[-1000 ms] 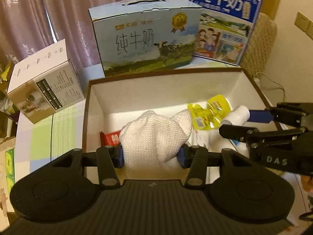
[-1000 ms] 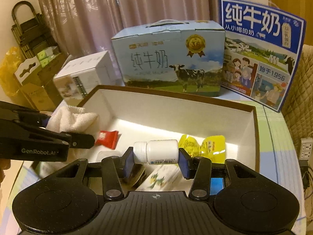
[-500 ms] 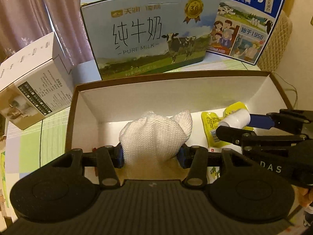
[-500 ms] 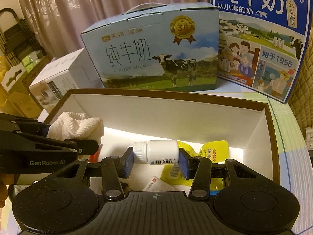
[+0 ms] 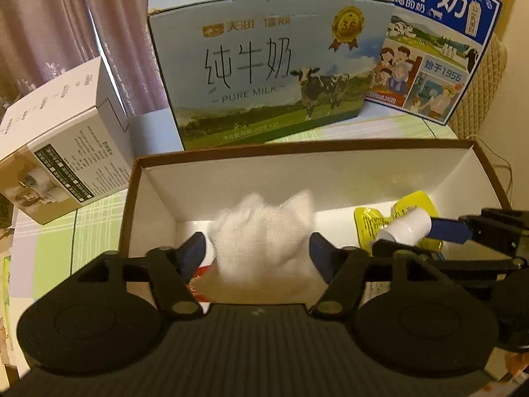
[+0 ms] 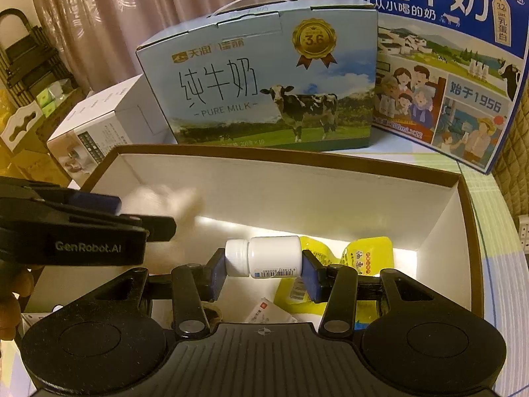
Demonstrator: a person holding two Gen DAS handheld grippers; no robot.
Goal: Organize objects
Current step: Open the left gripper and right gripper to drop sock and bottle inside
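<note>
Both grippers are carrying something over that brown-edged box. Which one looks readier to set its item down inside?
Probably the left hand-held gripper. Its fingers look spread around the white knitted cloth above the bare left end of the brown-rimmed white box. The right hand-held gripper clamps the small white plastic bottle over yellow packets.

My left gripper (image 5: 259, 253) has opened, its pads now clear of the white cloth (image 5: 264, 231), which blurs over the brown-rimmed box (image 5: 297, 147); both my grippers have pushed farther over it.
</note>
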